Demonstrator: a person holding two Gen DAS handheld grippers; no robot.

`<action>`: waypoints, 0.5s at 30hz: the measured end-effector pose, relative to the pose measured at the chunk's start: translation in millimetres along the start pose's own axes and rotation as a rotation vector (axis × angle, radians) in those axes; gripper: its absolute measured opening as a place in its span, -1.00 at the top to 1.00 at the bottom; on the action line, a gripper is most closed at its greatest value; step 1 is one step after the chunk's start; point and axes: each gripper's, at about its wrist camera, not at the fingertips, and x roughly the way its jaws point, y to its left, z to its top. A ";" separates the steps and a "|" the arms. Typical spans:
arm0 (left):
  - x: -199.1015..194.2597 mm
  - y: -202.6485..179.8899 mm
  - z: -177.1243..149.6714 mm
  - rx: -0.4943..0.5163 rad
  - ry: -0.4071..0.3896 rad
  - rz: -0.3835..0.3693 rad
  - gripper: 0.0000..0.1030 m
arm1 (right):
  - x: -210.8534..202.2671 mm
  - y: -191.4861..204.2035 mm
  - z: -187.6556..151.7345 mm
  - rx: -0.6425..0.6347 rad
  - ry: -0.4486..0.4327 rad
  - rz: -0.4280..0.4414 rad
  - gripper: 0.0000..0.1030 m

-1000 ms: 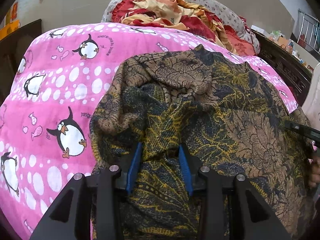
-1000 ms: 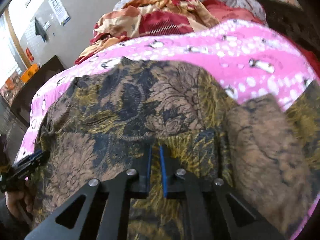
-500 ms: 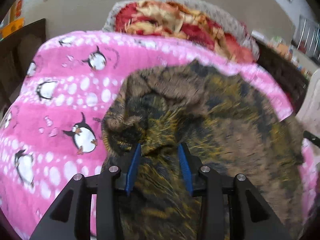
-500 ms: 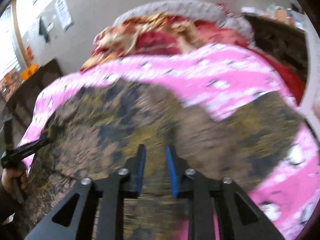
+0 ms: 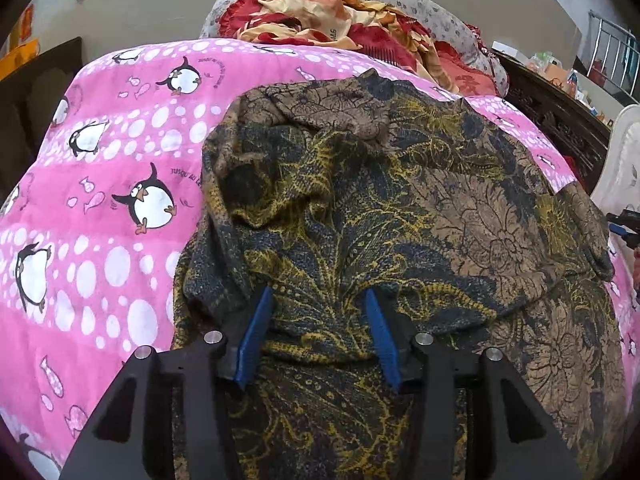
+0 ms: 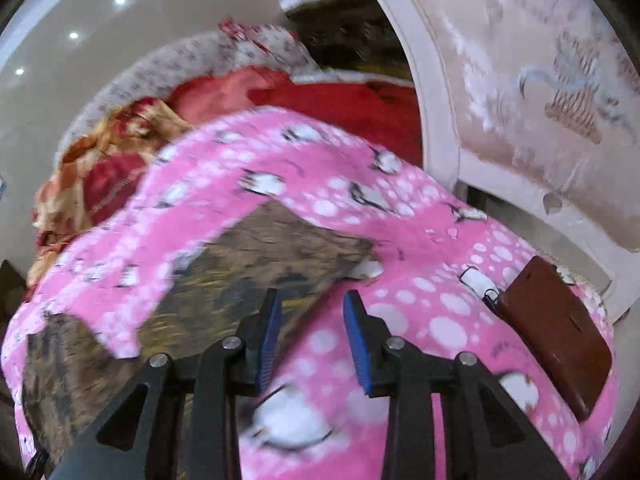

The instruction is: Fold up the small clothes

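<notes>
A brown, navy and yellow floral garment [image 5: 400, 208] lies spread on a pink penguin-print blanket [image 5: 100, 184], its left side folded over itself. My left gripper [image 5: 318, 320] is open with a fold of the garment bunched between its blue pads. My right gripper [image 6: 310, 320] is open and empty, over the blanket [image 6: 420, 312] just right of the garment's edge [image 6: 260, 264]. The right wrist view is blurred. The right gripper's tip shows at the far right of the left wrist view [image 5: 624, 224].
A heap of red and orange bedding [image 5: 340, 28] lies at the head of the bed. A brown wallet-like case [image 6: 560, 336] rests on the blanket at the right. A white padded headboard or chair [image 6: 520, 100] stands close on the right. Dark wooden furniture [image 5: 560, 120] is beyond.
My right gripper has opened, let go of the garment and swung right off it onto bare blanket. My left gripper has opened wider; the garment now lies lower and flatter.
</notes>
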 end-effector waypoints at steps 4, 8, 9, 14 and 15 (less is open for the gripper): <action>1.2 -0.3 1.7 -0.001 0.001 0.002 0.43 | 25.6 -11.1 1.5 0.032 -0.022 0.010 0.31; 2.6 -1.1 2.2 0.003 0.002 0.008 0.42 | 39.2 -15.6 6.5 0.053 -0.029 0.048 0.33; 2.7 -0.9 2.2 0.003 0.002 0.008 0.42 | 40.2 -16.0 8.3 0.055 -0.032 0.052 0.44; 2.6 -1.0 2.2 0.000 0.002 0.003 0.42 | 19.1 -7.9 20.5 0.021 -0.078 0.040 0.86; 2.7 -1.2 2.1 -0.002 0.002 0.001 0.42 | 8.9 -4.8 24.1 0.012 -0.094 0.040 0.87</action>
